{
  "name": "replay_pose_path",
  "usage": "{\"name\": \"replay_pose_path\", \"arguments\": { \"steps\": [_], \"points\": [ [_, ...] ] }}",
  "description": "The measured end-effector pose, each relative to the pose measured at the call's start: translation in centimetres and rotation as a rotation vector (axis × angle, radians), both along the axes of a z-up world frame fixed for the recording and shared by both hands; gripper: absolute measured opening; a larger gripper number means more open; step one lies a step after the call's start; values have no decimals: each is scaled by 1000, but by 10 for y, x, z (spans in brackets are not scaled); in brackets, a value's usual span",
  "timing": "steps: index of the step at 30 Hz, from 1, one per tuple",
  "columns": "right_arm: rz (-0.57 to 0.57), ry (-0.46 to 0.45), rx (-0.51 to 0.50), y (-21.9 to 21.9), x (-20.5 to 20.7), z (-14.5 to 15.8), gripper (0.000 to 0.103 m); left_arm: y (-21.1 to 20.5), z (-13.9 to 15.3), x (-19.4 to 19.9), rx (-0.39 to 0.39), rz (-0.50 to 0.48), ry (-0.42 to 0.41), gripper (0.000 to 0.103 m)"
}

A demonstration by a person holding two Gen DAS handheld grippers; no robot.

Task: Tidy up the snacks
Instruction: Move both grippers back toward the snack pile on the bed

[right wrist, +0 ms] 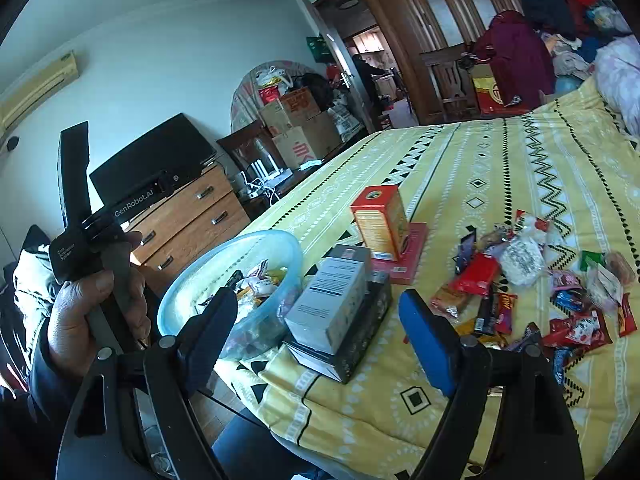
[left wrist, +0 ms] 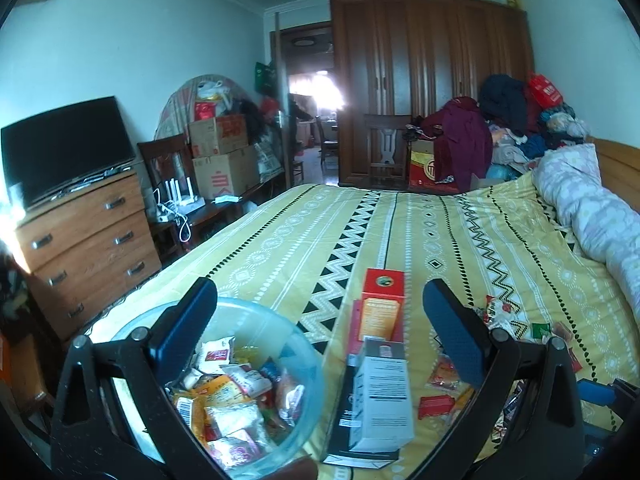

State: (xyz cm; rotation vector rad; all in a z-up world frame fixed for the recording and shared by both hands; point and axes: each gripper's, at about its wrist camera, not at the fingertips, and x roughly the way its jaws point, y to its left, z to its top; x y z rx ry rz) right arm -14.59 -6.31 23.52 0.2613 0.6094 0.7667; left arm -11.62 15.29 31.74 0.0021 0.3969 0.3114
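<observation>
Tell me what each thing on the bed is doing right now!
left gripper: open, empty.
right gripper: open, empty.
clear bowl: upright, partly filled with snacks.
loose snack packets: scattered on the bedspread.
red box: standing upright.
grey box: lying on a black box.

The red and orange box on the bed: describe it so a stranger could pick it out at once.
Start at the yellow patterned bedspread and find the clear plastic bowl of snacks at its near edge. Right of the bowl stand two upright boxes. The farther one is the red and orange box, standing on a flat red lid; the nearer grey box stands on black.
</observation>
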Motion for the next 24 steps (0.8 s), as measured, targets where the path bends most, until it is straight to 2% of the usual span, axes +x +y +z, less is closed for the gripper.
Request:
{"name": "replay_pose_path", "arguments": {
  "steps": [8,15,24],
  "points": [
    [-36,21,51,-43,-1,-15,85,-54,2,9,68,-50,22,103],
    [-119,57,109,-98,-2,-34,86,-105,-3,22,122,-133,65,103],
    [-197,101,150,-144,-4,-54,86,-154,-22,37,159,-238,146,103]
  ]
}}
